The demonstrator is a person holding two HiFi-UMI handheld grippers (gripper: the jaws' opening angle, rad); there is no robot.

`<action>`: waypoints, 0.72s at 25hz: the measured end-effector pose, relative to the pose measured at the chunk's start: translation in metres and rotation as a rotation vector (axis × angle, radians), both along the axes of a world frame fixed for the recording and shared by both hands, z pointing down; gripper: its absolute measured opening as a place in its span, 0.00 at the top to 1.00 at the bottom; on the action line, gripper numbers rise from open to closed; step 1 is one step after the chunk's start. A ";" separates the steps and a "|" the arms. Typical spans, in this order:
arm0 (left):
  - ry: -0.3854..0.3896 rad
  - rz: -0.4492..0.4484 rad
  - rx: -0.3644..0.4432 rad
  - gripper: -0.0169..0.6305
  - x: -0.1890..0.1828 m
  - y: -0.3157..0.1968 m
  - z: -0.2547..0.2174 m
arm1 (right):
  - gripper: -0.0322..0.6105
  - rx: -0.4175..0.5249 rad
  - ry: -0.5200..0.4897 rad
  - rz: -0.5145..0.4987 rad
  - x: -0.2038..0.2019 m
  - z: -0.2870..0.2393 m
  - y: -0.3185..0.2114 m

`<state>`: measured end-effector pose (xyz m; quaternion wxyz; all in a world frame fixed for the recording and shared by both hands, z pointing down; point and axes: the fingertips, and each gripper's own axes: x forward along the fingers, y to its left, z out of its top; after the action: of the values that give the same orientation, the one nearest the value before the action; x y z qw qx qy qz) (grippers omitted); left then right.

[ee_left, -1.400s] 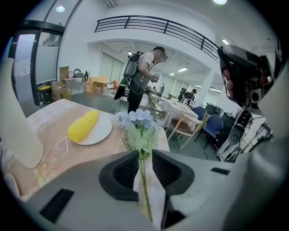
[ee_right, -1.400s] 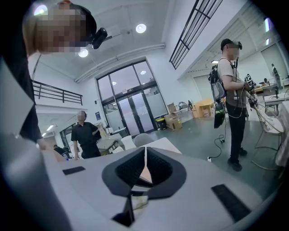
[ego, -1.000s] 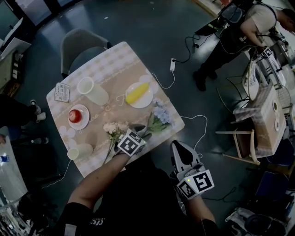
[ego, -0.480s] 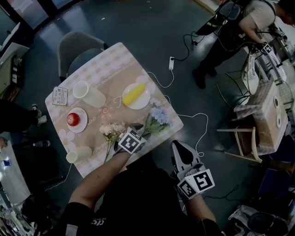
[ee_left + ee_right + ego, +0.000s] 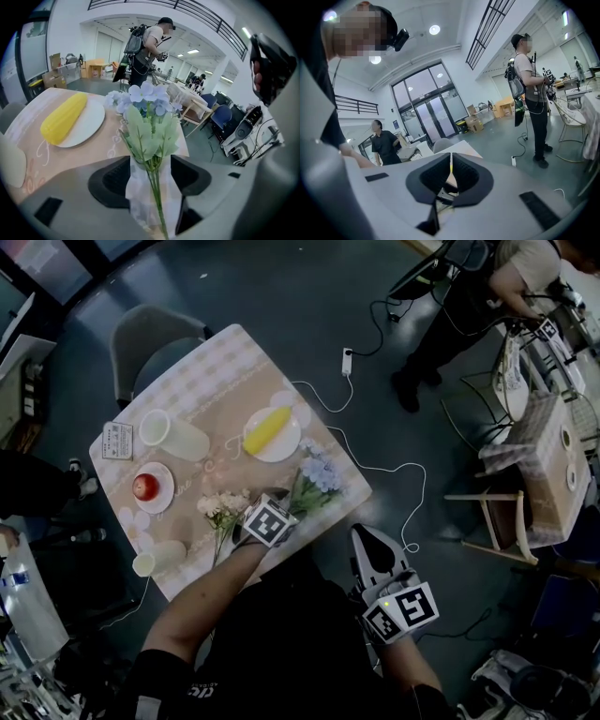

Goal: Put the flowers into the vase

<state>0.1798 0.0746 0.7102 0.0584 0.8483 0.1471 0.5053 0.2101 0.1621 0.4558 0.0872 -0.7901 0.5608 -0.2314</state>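
The left arm (image 5: 192,610) reaches forward from the body, bare forearm below a dark sleeve, and its wrist tips the left claw (image 5: 279,497) steeply downward, the marker cube (image 5: 270,522) on its back facing up. Its jaws are opening. They stand apart on either side of the wrapped stems of the blue flower bunch (image 5: 149,117), and the pads do not appear to press on them. The right arm (image 5: 419,679) sits close to the body, lower and to the side, holding the right claw (image 5: 365,534) near level and pointing forward – its jaws are closed together with nothing held between them
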 end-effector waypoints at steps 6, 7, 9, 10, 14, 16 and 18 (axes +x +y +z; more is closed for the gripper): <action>-0.017 -0.006 0.002 0.58 0.006 0.000 0.006 | 0.91 0.003 -0.010 0.014 0.005 0.003 0.005; -0.022 -0.008 -0.001 0.58 0.006 0.000 0.006 | 0.91 0.003 -0.011 0.015 0.006 0.003 0.006; -0.040 -0.009 -0.013 0.58 0.005 0.003 0.006 | 0.91 0.002 -0.012 0.018 0.007 0.005 0.008; -0.049 -0.007 -0.018 0.58 0.004 0.004 0.006 | 0.91 0.001 -0.014 0.019 0.008 0.005 0.009; -0.066 0.000 -0.014 0.62 0.004 0.002 0.008 | 0.91 0.004 -0.017 0.022 0.010 0.007 0.011; -0.071 0.006 -0.013 0.64 0.004 0.002 0.009 | 0.91 0.005 -0.020 0.022 0.010 0.007 0.011; -0.068 0.014 -0.008 0.66 0.005 0.002 0.009 | 0.91 0.007 -0.025 0.024 0.010 0.008 0.011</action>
<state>0.1851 0.0764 0.7189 0.0630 0.8294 0.1532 0.5336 0.2196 0.1730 0.4636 0.0996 -0.7935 0.5511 -0.2384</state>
